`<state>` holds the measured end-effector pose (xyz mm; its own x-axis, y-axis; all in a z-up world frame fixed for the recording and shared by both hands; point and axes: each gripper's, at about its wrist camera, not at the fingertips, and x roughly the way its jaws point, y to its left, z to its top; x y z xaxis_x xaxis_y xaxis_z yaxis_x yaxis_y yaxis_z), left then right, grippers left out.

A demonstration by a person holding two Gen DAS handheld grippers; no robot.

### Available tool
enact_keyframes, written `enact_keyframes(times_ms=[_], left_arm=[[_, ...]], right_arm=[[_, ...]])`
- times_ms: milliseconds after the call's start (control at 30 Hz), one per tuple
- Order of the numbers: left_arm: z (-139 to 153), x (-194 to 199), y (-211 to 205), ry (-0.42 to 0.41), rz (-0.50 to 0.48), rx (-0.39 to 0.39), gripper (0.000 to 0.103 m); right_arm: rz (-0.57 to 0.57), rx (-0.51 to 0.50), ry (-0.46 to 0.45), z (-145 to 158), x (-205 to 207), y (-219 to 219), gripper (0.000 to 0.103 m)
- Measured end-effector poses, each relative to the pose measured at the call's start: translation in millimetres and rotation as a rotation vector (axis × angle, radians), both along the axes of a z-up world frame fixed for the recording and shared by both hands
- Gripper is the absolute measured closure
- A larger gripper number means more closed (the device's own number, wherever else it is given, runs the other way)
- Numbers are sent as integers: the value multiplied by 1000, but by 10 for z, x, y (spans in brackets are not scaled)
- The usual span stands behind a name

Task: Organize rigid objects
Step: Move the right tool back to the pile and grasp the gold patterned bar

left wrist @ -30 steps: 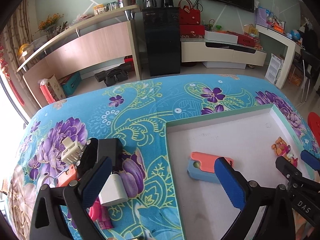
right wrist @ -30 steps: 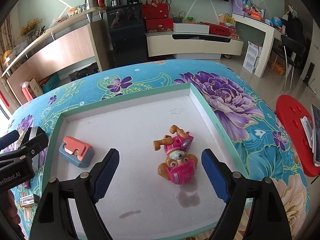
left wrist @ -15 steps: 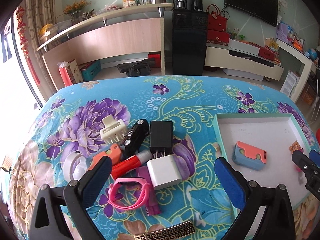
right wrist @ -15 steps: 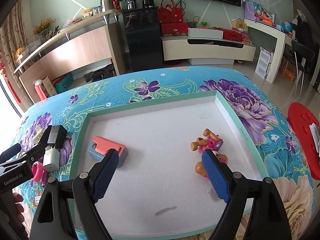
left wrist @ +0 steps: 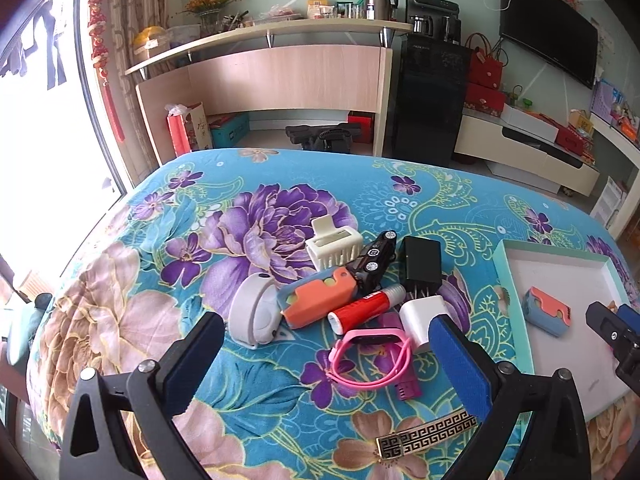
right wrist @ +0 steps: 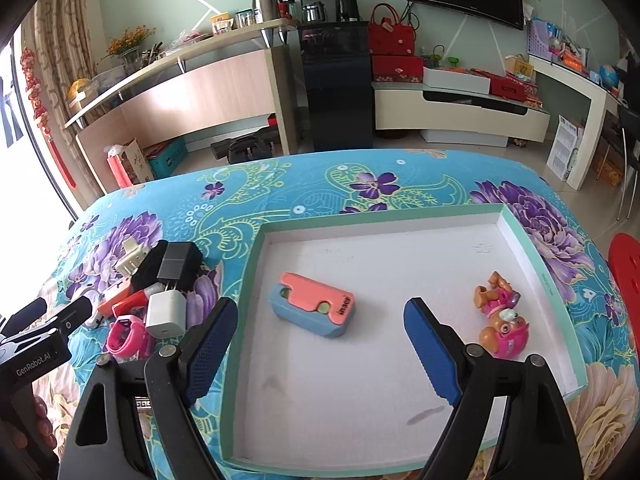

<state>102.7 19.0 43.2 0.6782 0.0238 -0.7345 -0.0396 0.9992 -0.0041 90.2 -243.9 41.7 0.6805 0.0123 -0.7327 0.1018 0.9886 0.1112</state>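
Note:
A pile of small objects lies on the floral cloth: a pink wristband (left wrist: 370,360), a white charger (left wrist: 424,320), a black charger (left wrist: 420,264), a red tube (left wrist: 364,310), an orange-and-blue case (left wrist: 320,300), a black toy car (left wrist: 372,260), a white clip (left wrist: 334,246) and a white round device (left wrist: 254,316). My left gripper (left wrist: 324,368) hangs open just in front of the pile, holding nothing. My right gripper (right wrist: 320,344) stands open over the white tray (right wrist: 532,248), which holds a pink-and-blue case (right wrist: 316,308) and a toy puppy (right wrist: 500,316).
A gold-and-black patterned strip (left wrist: 424,436) lies near the cloth's front edge. The pile (right wrist: 160,292) sits just left of the tray in the right wrist view. A red stool (right wrist: 626,272) stands beyond the table's right side. Shelves and cabinets line the far wall.
My left gripper has swung left, from over the tray's edge to in front of the pile. My right gripper has drifted left across the tray, away from the toy puppy. Both stayed open.

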Motion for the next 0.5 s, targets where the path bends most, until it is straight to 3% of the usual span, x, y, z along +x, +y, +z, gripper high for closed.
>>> enact_keyframes(times_ms=[500], left_arm=[[-238, -90, 565, 75, 96, -36, 0]], right_arm=[[260, -9, 51, -149, 71, 1102, 17]])
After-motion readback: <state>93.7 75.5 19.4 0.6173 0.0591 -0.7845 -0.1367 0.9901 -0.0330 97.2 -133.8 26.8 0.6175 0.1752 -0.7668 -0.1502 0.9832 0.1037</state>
